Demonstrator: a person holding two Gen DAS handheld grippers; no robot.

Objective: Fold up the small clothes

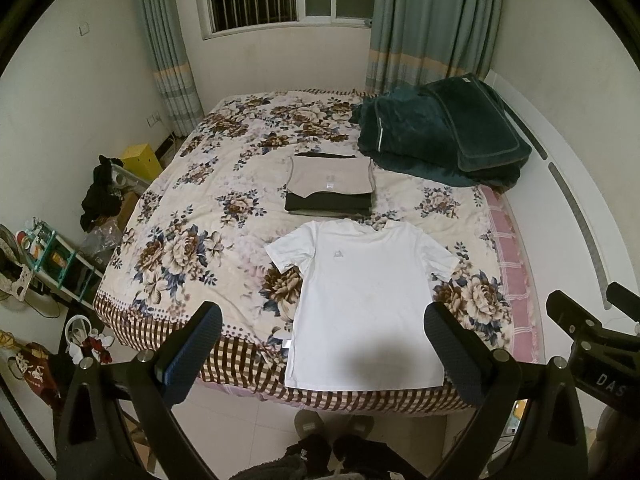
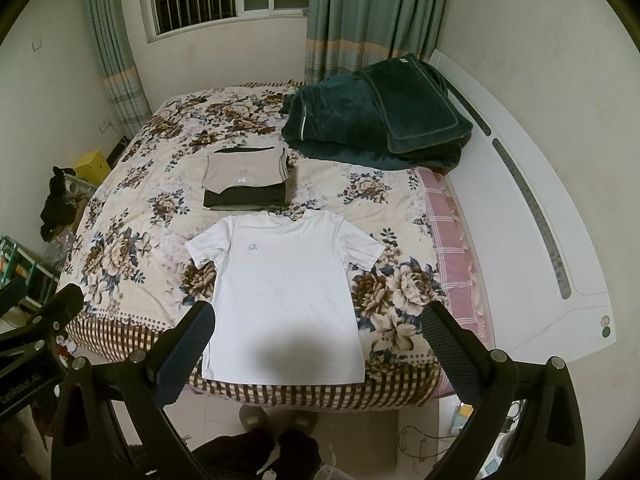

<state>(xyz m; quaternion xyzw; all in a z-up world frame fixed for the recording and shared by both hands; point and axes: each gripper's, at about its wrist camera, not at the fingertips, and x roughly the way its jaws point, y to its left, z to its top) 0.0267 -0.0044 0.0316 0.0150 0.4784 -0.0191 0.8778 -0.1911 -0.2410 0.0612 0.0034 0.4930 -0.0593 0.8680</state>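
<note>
T-shirt point(image 1: 366, 308): white, short-sleeved, lying flat and face up on the bed point(image 1: 192, 216), collar away from me, both sleeves spread out to the sides. Small grey mark on the chest. Cloth looks smooth. A shadow falls across its lower middle.

Hem edge: runs right along the near edge of the bed, just above the checked border of the cover. A small white tag shows at the lower left seam.

Collar edge: just short of the folded stack point(image 1: 330, 188), a narrow strip of flowered cover between them.

Folded stack: beige piece on top, dark pieces under it, squared up, further up the bed than the shirt.

Open room: broad bare stretch of flowered cover to the left of the shirt; a narrower strip to its right before the pink checked sheet edge.

Blanket pile point(image 1: 436, 136): dark green, bunched at the far right corner of the bed, well apart from the shirt.

Left tongs point(image 1: 323, 334): held above the near bed edge, spread wide, nothing between the fingers; the shirt's lower half shows in the gap.

Right tongs point(image 2: 318, 330): likewise spread wide and holding nothing, over the shirt's point(image 2: 280, 292) hem end.

Floor: pale tiles, my slippers point(image 1: 334, 426) below the bed edge.
</note>
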